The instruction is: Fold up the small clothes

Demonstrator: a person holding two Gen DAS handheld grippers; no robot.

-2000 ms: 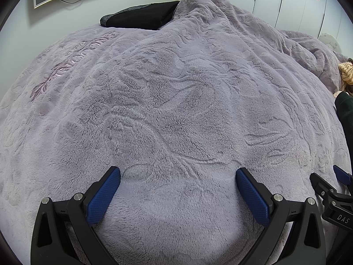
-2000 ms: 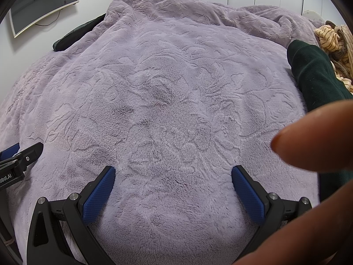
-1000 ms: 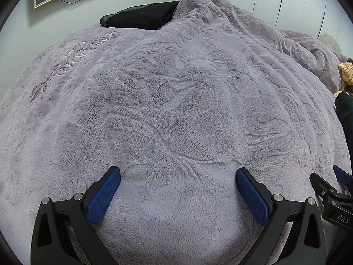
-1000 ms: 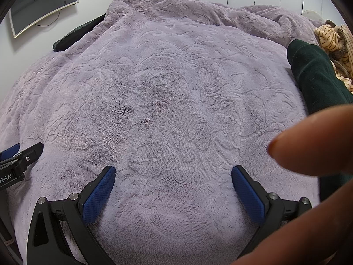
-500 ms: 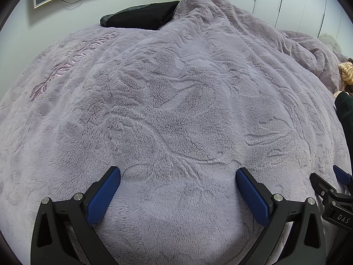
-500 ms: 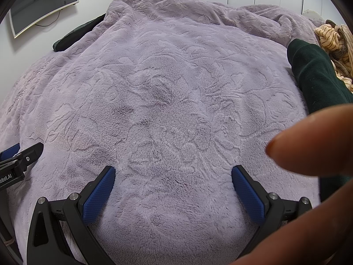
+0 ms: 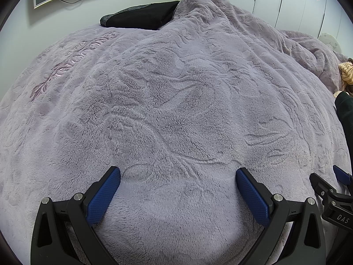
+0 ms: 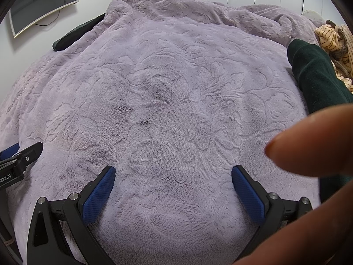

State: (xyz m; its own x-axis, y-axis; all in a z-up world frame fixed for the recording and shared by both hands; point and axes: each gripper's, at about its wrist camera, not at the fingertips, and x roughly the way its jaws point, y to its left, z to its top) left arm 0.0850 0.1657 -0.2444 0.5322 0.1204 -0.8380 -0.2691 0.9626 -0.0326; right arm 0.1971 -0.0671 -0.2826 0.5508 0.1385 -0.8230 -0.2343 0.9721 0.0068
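Both grippers hover low over a bed covered by a lilac plush blanket [image 7: 176, 101] [image 8: 172, 92]. My left gripper [image 7: 178, 174] is open, blue pads wide apart, nothing between them. My right gripper [image 8: 173, 173] is open too and holds nothing. A dark green garment [image 8: 317, 75] lies at the right edge of the bed, with a tan striped garment [image 8: 333, 37] bunched behind it. In the left wrist view the green garment [image 7: 345, 110] and the striped garment [image 7: 347, 70] show only at the far right. A person's fingertip [image 8: 308, 141] is close to the right lens and hides part of the green garment.
A black pillow [image 7: 143, 15] lies at the head of the bed, partly under the blanket. A curved monitor [image 8: 42, 4] hangs on the left wall. White wardrobe doors [image 7: 286, 2] stand behind the bed. Each gripper's side shows at the edge of the other's view.
Neither gripper has moved. Only the fingertip in front of the right lens has drifted slightly lower and to the left.
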